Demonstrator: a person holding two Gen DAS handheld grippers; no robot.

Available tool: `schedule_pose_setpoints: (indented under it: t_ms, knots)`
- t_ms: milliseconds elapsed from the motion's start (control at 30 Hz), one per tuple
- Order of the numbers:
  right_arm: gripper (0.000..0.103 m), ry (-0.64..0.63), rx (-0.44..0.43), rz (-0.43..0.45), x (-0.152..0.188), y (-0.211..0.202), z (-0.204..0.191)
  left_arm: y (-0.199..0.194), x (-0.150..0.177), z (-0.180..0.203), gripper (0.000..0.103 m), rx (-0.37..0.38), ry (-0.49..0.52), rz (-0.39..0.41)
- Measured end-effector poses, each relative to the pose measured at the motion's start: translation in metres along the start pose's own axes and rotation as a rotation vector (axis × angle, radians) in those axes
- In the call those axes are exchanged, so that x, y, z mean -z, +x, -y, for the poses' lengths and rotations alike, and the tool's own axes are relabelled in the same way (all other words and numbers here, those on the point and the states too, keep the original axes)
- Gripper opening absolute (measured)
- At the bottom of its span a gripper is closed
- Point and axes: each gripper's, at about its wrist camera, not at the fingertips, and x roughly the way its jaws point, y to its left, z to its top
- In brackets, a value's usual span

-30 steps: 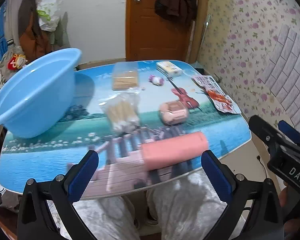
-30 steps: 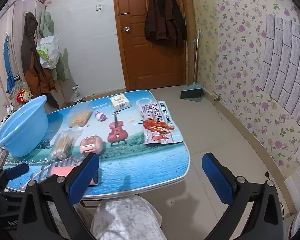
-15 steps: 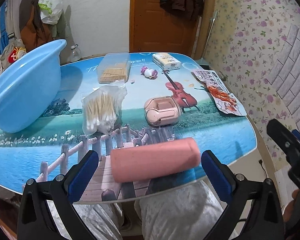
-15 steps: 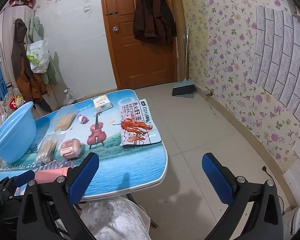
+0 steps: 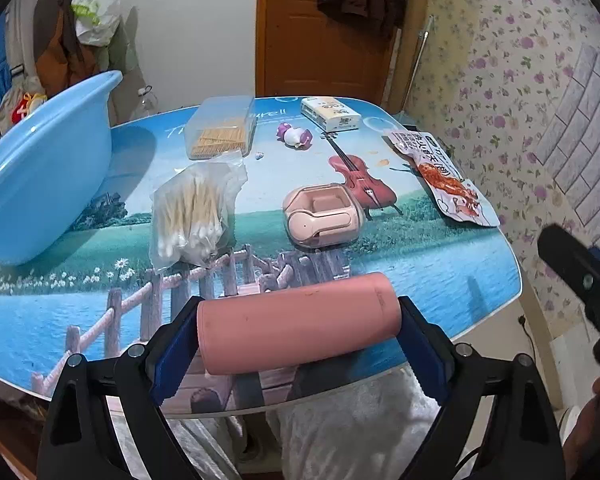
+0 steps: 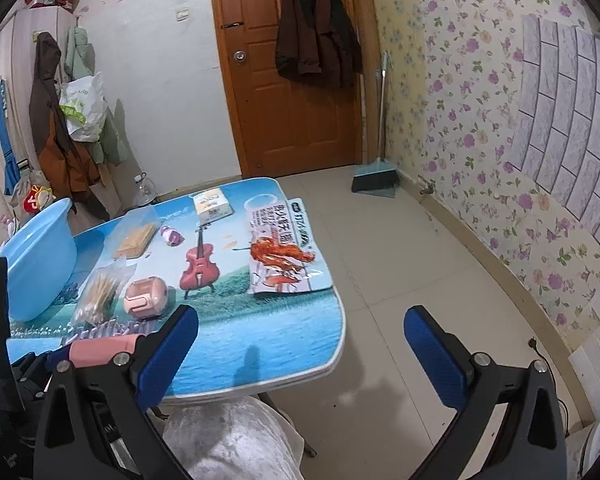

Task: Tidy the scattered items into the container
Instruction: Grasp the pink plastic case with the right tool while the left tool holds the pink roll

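Left claw (image 5: pixel 298 326) clamped on pink cylinder (image 5: pixel 300 322), pads against both its ends; cylinder lies crosswise at near table (image 5: pixel 440 276) edge. Right claw (image 6: pixel 300 344) spread wide, holds nothing, hangs off table's near right corner. Beyond cylinder: pink earbud case (image 5: pixel 320 216), cotton swab bag (image 5: pixel 192 212), toothpick box (image 5: pixel 222 128). Blue basin (image 5: pixel 40 172) at table's left.
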Motion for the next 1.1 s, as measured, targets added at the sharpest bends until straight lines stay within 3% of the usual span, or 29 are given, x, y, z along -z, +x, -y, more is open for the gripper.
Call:
schedule_pose_setpoints:
  t_ms: [300,567,767,1100]
  knots:
    - [0.103,-0.051,-0.066,0.005,-0.005,0.007,-0.021,-0.012,0.003,-0.011,0.091,0.004,0.025,0.027]
    - [0.103,-0.1,-0.177,-0.022,-0.018,0.027,-0.057,-0.027,0.008,-0.031,0.091,-0.012,0.044,0.061]
    - [0.103,-0.207,-0.181,-0.028,-0.022,0.038,-0.091,-0.025,0.017,-0.056,0.091,-0.034,0.021,0.044]
    - [0.102,-0.248,-0.18,-0.119,-0.012,0.076,-0.119,-0.028,0.022,-0.08,0.091,-0.046,-0.017,0.053]
